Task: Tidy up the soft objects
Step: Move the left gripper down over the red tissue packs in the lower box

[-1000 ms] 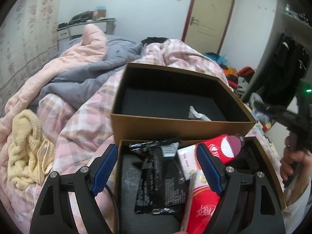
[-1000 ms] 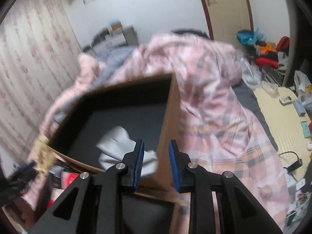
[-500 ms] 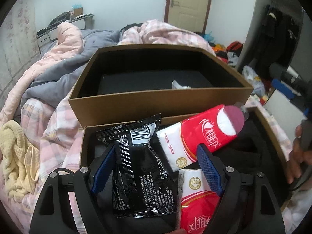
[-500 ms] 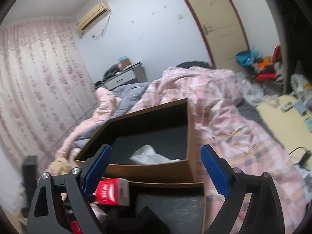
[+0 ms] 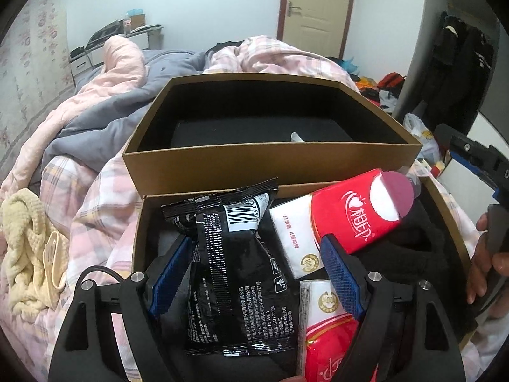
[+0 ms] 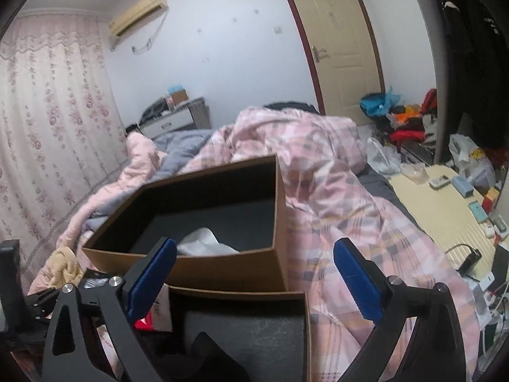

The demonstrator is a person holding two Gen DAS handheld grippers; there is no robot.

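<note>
Two brown boxes with black lining sit on the bed. The near box (image 5: pixel 140 222) holds a black snack bag (image 5: pixel 235 267), a red and white tissue pack (image 5: pixel 343 219), a second tissue pack (image 5: pixel 327 334) and a black garment (image 5: pixel 410 254). The far box (image 5: pixel 270 162) holds one white soft item (image 6: pixel 203 242). My left gripper (image 5: pixel 254 273) is open, its fingers on either side of the black bag inside the near box. My right gripper (image 6: pixel 254 277) is open and empty above the near box's right end (image 6: pixel 305 318).
A yellow knitted cloth (image 5: pixel 28 251) lies on the plaid duvet (image 6: pixel 343 210) left of the boxes. A grey blanket (image 5: pixel 108 124) is bunched behind. A cluttered low table (image 6: pixel 445 203) stands right of the bed. The right gripper's handle shows in the left wrist view (image 5: pixel 477 162).
My right gripper let go of the white item in the far box, opened wide and drew back. My left gripper came down over the black bag in the near box.
</note>
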